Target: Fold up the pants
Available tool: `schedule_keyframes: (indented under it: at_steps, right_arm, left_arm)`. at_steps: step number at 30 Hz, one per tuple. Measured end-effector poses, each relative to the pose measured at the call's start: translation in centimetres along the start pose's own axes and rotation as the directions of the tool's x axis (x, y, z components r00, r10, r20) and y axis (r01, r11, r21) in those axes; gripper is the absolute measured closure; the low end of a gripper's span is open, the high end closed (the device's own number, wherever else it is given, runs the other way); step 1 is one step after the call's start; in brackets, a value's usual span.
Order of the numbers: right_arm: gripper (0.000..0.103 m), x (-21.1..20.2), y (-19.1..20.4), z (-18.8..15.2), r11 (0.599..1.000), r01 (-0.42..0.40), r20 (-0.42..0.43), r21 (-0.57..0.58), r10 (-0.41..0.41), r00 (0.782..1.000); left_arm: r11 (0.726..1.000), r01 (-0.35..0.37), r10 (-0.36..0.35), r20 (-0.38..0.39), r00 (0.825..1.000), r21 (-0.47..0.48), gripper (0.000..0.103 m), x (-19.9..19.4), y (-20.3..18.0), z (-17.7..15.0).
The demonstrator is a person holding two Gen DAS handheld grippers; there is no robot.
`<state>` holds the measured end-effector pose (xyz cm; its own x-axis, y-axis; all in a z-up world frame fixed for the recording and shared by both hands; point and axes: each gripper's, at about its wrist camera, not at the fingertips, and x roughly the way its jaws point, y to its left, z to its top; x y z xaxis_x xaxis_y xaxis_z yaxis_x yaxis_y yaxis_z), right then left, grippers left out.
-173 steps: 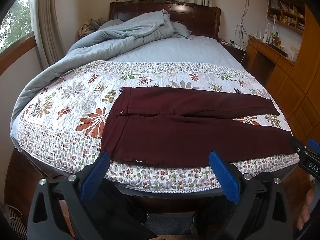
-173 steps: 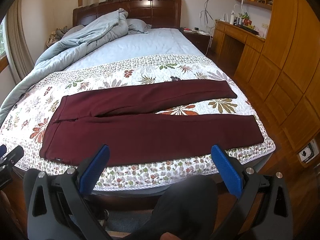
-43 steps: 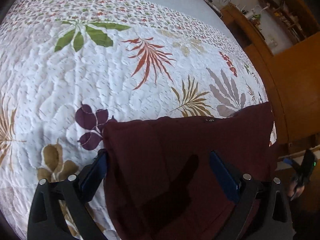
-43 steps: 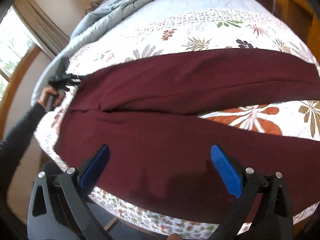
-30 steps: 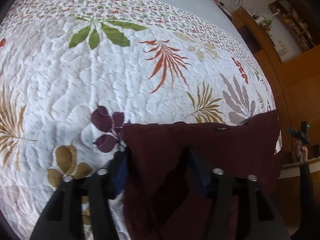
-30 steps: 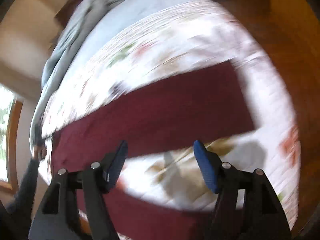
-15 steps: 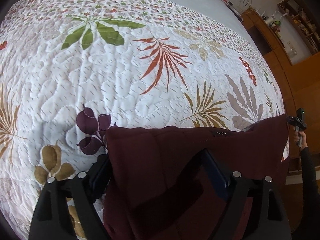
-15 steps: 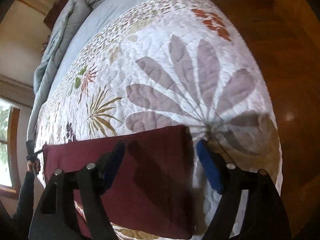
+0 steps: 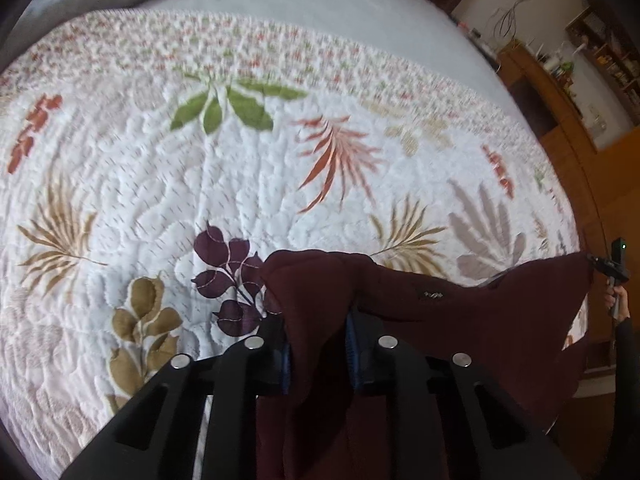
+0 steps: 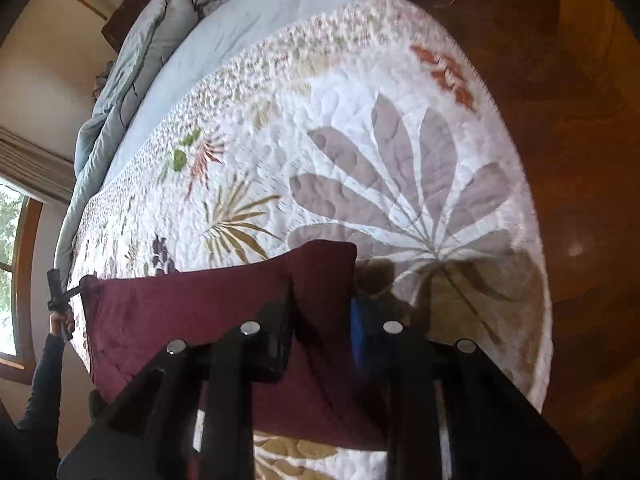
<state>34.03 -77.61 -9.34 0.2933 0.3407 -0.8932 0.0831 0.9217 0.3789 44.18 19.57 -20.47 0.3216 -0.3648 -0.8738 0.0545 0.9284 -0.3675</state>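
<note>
Dark red pants (image 9: pixel 480 320) lie stretched across the leaf-patterned quilt (image 9: pixel 240 180) on the bed. My left gripper (image 9: pixel 318 350) has its jaws closing tight on a bunched corner at the waist end, and the blue pads press the fabric, which rises off the quilt. In the right wrist view my right gripper (image 10: pixel 320 336) is closing on the corner of a leg hem, with the pants (image 10: pixel 180 320) pinched between its pads. Each view shows the other gripper at the cloth's far end: the right gripper (image 9: pixel 612 268) and the left gripper (image 10: pixel 60 292).
A grey duvet (image 10: pixel 132 80) is heaped at the head of the bed. The wooden floor (image 10: pixel 580 160) drops away just past the quilt's right edge. Wooden cabinets (image 9: pixel 560 92) stand along the far wall, and a window (image 10: pixel 8 240) is on the left.
Both grippers went from open to clamped on the pants. The left one has lifted the waist corner a little; the right one came down onto the hem corner.
</note>
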Motion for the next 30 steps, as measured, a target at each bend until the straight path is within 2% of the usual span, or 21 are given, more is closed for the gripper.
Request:
schedule_keyframes:
  at_steps: [7, 11, 15, 20, 25, 27, 29, 30]
  right_arm:
    - [0.08, -5.2, 2.0, -2.6, 0.999, 0.042, 0.086, -0.008, -0.041, 0.995]
    - [0.08, -8.5, 2.4, -5.3, 0.997, 0.072, 0.143, 0.005, -0.072, 0.987]
    - [0.08, -10.8, 2.3, -9.0, 0.995, 0.103, 0.187, 0.018, -0.105, 0.977]
    - [0.08, -12.8, 2.0, -15.5, 0.99, 0.135, 0.23, 0.026, -0.138, 0.963]
    - [0.079, -12.9, 2.5, -23.0, 0.98, 0.197, 0.278, 0.029, -0.197, 0.94]
    - [0.077, -12.7, 2.3, -25.4, 0.978, 0.203, 0.293, 0.056, -0.211, 0.933]
    - [0.071, -12.0, 1.9, -27.6, 0.974, 0.212, 0.287, 0.085, -0.228, 0.93]
    - [0.067, -11.6, 1.6, -28.5, 0.968, 0.228, 0.281, 0.102, -0.248, 0.927]
  left_arm:
    - [0.999, 0.042, -0.044, 0.107, 0.993, 0.021, 0.085, -5.4, -2.0, -1.4]
    - [0.994, 0.098, -0.103, 0.152, 0.983, 0.041, 0.085, -9.2, -3.7, -2.8]
    - [0.987, 0.145, -0.156, 0.208, 0.966, 0.068, 0.085, -13.1, -4.9, -5.9]
    - [0.98, 0.185, -0.197, 0.23, 0.953, 0.076, 0.085, -15.6, -4.7, -11.2]
    - [0.98, 0.185, -0.195, 0.194, 0.961, 0.072, 0.085, -14.9, -3.8, -17.9]
    - [0.985, 0.15, -0.161, 0.153, 0.975, 0.084, 0.085, -13.8, -3.5, -20.5]
    - [0.989, 0.126, -0.134, 0.111, 0.985, 0.074, 0.079, -12.5, -3.1, -22.5]
    - [0.991, 0.115, -0.12, 0.085, 0.989, 0.062, 0.073, -11.9, -2.8, -23.2]
